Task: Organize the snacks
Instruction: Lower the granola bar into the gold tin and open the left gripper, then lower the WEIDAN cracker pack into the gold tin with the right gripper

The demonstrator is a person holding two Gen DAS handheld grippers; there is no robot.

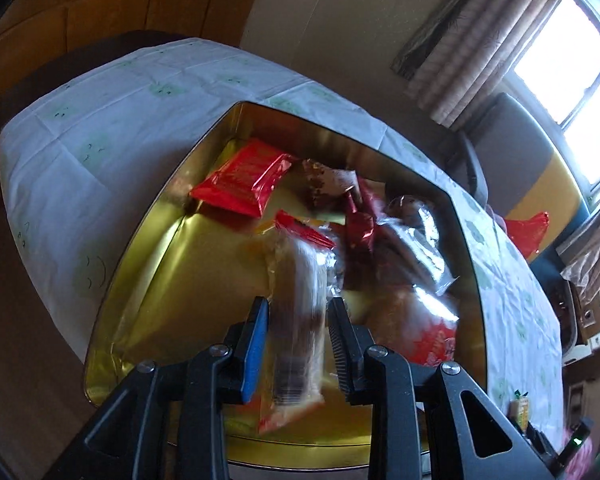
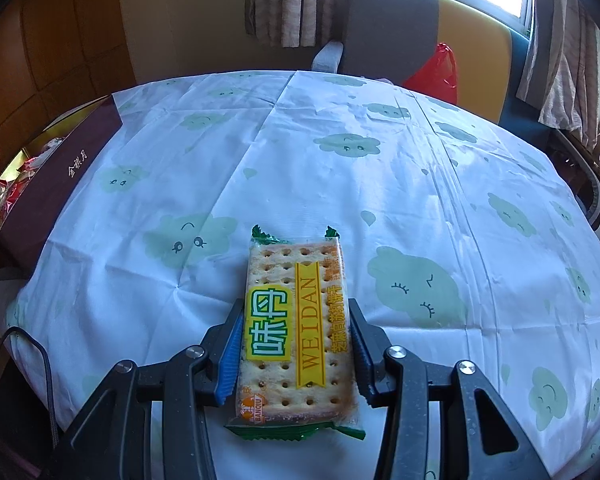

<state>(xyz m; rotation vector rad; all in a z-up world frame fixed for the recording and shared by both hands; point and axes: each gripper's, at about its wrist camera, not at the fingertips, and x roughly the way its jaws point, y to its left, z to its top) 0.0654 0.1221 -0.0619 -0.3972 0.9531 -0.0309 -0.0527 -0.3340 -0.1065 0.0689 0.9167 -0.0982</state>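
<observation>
My left gripper (image 1: 299,305) hangs over an open gold tin (image 1: 148,216) and is shut on a blurred, clear-wrapped snack packet (image 1: 296,264) with red ends. Inside the tin lie a red packet (image 1: 244,184), dark red wrapped sweets (image 1: 360,228) and several clear-wrapped snacks. My right gripper (image 2: 296,305) is shut on a green-edged cracker packet (image 2: 292,276) printed WEIDAN, held flat just above the tablecloth (image 2: 340,160). In the right wrist view the tin (image 2: 60,168) shows at the far left, its outer wall dark maroon.
A white tablecloth (image 1: 100,120) with green cloud faces covers the table. Behind the table stands a grey and yellow chair (image 2: 392,20) with a red plastic bag (image 2: 436,72) on it. A black cable (image 2: 40,360) hangs at the table's near left edge.
</observation>
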